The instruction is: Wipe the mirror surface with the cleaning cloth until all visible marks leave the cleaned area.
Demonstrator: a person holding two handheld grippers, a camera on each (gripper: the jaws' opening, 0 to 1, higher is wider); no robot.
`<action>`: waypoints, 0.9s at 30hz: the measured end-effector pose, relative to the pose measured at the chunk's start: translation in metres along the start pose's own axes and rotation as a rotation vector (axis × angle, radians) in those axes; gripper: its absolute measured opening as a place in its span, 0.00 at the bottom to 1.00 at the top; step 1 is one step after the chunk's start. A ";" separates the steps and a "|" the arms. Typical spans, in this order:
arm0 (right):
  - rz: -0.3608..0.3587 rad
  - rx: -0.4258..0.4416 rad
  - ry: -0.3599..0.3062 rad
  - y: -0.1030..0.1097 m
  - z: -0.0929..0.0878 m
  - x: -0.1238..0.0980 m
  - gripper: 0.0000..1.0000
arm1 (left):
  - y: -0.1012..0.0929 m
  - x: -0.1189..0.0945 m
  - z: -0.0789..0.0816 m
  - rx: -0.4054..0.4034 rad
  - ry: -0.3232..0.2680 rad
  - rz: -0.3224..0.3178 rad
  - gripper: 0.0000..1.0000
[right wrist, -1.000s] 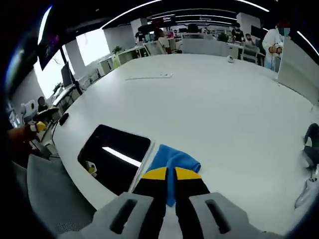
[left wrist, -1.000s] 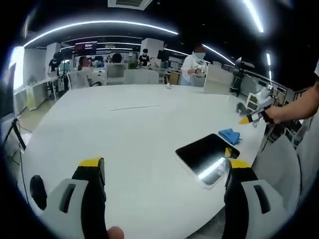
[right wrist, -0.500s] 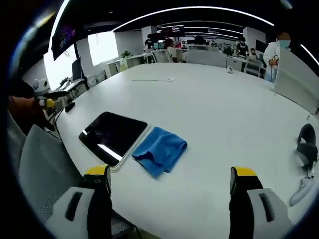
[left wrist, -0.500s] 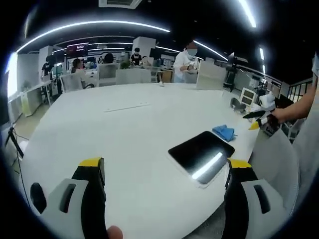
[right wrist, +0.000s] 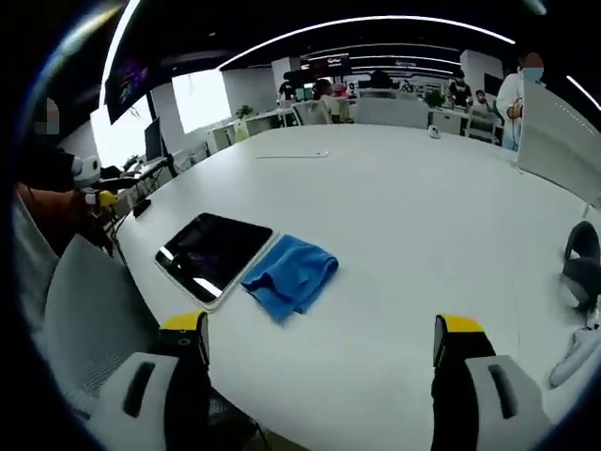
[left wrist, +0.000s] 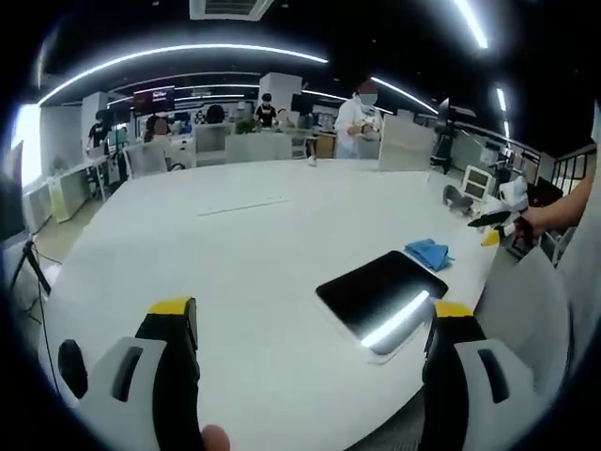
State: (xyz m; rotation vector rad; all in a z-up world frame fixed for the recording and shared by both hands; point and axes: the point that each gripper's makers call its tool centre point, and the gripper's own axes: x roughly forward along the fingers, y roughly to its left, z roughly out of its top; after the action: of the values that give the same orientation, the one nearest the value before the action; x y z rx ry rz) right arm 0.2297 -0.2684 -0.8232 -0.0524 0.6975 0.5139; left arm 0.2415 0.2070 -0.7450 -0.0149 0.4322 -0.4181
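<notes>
On a big white round table (right wrist: 404,216) in an open office, my right gripper (right wrist: 319,352) and left gripper (left wrist: 305,338) both gape wide, empty. The crumpled blue cleaning cloth (right wrist: 289,274) touches the dark rectangular mirror (right wrist: 213,256); a careless grab could drag the mirror off the edge.

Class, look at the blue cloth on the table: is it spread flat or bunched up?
Bunched. The cloth lies crumpled in loose folds beside the mirror, its edges uneven and doubled over.

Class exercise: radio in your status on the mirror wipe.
Both grippers open, empty, off the table. Blue cloth lies against mirror, not picked up. Nothing blocking.
</notes>
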 end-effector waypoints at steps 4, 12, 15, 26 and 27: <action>0.002 0.004 -0.007 0.001 0.002 -0.001 0.99 | 0.001 0.006 0.001 0.007 -0.001 -0.005 0.99; -0.033 0.031 -0.016 -0.007 -0.001 -0.001 0.99 | -0.002 0.012 0.003 0.018 0.002 -0.030 0.99; -0.033 0.036 -0.014 -0.003 -0.005 0.001 0.99 | 0.003 0.014 0.004 0.019 -0.002 -0.028 0.99; -0.060 0.035 0.009 0.008 -0.012 0.008 0.99 | 0.017 0.011 0.008 0.021 -0.011 -0.051 0.99; -0.064 0.039 0.009 0.008 -0.012 0.007 0.99 | 0.019 0.011 0.009 0.021 -0.014 -0.052 0.99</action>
State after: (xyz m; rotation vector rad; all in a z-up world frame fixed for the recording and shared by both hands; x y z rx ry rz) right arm 0.2236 -0.2606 -0.8358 -0.0406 0.7123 0.4393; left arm 0.2613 0.2193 -0.7436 -0.0086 0.4145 -0.4731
